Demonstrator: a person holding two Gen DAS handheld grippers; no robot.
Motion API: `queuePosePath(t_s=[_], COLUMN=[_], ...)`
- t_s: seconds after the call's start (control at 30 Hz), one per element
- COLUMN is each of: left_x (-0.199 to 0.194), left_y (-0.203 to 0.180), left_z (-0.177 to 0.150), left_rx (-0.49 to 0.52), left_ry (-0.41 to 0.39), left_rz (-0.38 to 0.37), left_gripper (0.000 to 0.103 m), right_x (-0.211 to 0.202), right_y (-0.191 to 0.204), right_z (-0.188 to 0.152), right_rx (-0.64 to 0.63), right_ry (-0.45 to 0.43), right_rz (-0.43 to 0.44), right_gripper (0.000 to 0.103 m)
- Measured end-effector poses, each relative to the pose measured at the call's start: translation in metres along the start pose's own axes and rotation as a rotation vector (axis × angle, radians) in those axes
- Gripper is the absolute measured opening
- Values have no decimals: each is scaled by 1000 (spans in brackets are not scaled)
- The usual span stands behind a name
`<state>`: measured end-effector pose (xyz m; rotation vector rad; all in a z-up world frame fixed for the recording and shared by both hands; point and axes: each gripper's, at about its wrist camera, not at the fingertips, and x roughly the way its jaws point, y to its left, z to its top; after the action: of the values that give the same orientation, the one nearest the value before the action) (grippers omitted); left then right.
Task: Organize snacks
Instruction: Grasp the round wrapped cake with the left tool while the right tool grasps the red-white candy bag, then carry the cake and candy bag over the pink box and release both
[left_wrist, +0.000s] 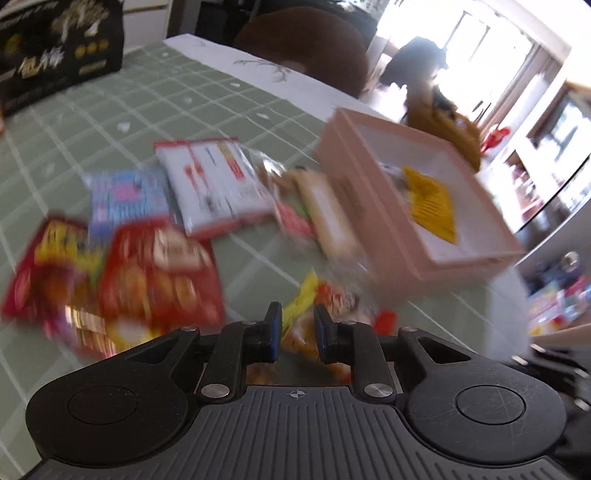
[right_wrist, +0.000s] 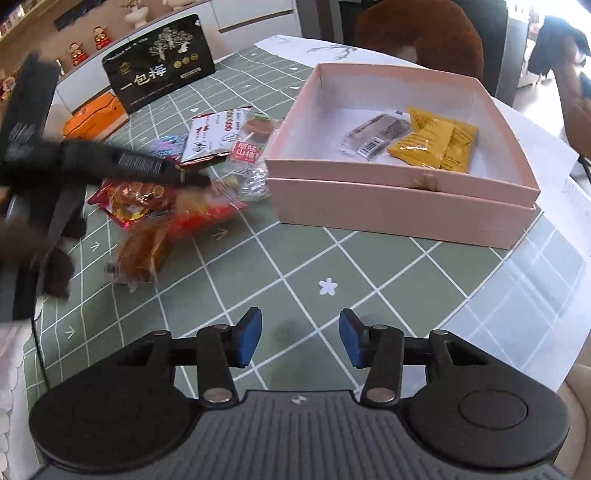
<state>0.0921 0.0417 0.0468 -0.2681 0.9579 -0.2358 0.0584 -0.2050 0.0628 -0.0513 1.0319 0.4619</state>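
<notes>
Green checked tablecloth covers our round table, with white paper beneath at the far edge.

Item 1: pink box, open-topped, far right of the cloth. We count inside it a yellow packet and a grey wrapped bar, the two touching, toward the box's right half.

Item 2: loose snacks lying left of the box. We list a white pouch, a blue-pink packet, two red bags overlapping, and a pale bar just beside the box wall. Much of the left view is blurred.

Item 3: left gripper, its fingers pressed onto a yellow-orange snack, which sits between the blue pads near the box's corner. Whether it is off the cloth, we cannot tell.

Item 4: right gripper, fingers spread wide, nothing between them, over bare cloth in front of the box.

Item 5: black bag with gold print and an orange carton, far left.
</notes>
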Motion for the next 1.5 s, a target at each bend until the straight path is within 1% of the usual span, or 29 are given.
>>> queuePosePath(t_s=[0.03, 0.1, 0.13, 0.17, 0.23, 0.27, 0.33, 0.4, 0.47, 0.53, 0.57, 0.6, 0.63, 0.73, 0.8, 0.83, 0.9, 0.93, 0.97, 1.03, 1.07, 1.1, 1.13, 1.2, 1.23, 1.27, 1.4, 1.5], left_x=[-12, -38, -49, -59, -70, -74, -78, -80, -79, -73, -69, -65, -62, -49, -44, -41, -37, -34, -32, -30, -30, -30, -32, -32, -32, -31, -24, -23], left_y=[1, 8, 13, 20, 32, 36, 38, 37, 30, 21, 14, 6, -1, -20, -31, -36, -43, -48, -51, -55, -54, -53, -49, -43, -37, -31, -13, -9], left_z=[-8, -19, -23, -28, -34, -38, -44, -48, -48, -47, -46, -44, -45, -49, -54, -55, -57, -57, -58, -58, -58, -58, -58, -57, -56, -56, -52, -47], left_rx=[-24, -77, -106, -146, -200, -213, -213, -199, -174, -136, -106, -83, -51, 41, 107, 139, 192, 229, 259, 287, 290, 286, 276, 248, 225, 197, 114, 77], left_ry=[-29, -111, -136, -156, -161, -158, -150, -149, -155, -153, -147, -141, -129, -83, -81, -78, -63, -49, -38, -24, -25, -29, -36, -42, -37, -28, 12, 4], left_rz=[3, 56, 83, 108, 137, 148, 161, 161, 166, 191, 211, 225, 238, 278, 306, 311, 304, 303, 300, 297, 296, 294, 302, 347, 369, 370, 353, 332], left_gripper=[22, 22, 22, 22, 22, 22, 22, 22, 22, 23, 23, 23, 23, 25, 28, 30, 40, 50, 56, 59, 59, 59, 59, 59, 62, 63, 68, 68], right_x=[0, 1, 0, 0, 2, 4, 17, 38, 53, 64, 66, 67, 66, 52, 44, 39, 30, 27, 23, 22, 22, 22, 22, 22, 22, 22, 22, 22], right_y=[3, 14, 22, 31, 50, 58, 73, 85, 91, 90, 85, 80, 74, 54, 45, 40, 32, 28, 25, 20, 19, 18, 19, 20, 20, 20, 19, 17], right_z=[1, 5, 8, 13, 26, 32, 46, 57, 60, 57, 55, 54, 52, 42, 29, 22, 13, 10, 7, 5, 4, 4, 3, 1, 0, -2, -6, -7], right_rx=[-11, -44, -70, -100, -167, -195, -261, -300, -317, -313, -304, -285, -260, -196, -169, -161, -140, -130, -124, -113, -107, -103, -103, -115, -118, -114, -106, -104], right_ry=[-2, -6, -15, -33, -84, -108, -131, -107, -81, -58, -52, -37, -16, 17, 35, 35, 39, 38, 37, 35, 33, 33, 33, 30, 28, 23, 7, -3], right_rz=[3, 14, 24, 34, 42, 44, 39, -5, -21, -56, -72, -78, -69, -35, -44, -50, -63, -74, -86, -100, -104, -106, -108, -112, -115, -116, -119, -119], right_gripper=[49, 52, 55, 61, 71, 73, 73, 73, 73, 72, 68, 53, 51, 48, 48, 48, 48, 48, 48, 48, 48, 49, 52, 60, 65, 69, 76, 79])
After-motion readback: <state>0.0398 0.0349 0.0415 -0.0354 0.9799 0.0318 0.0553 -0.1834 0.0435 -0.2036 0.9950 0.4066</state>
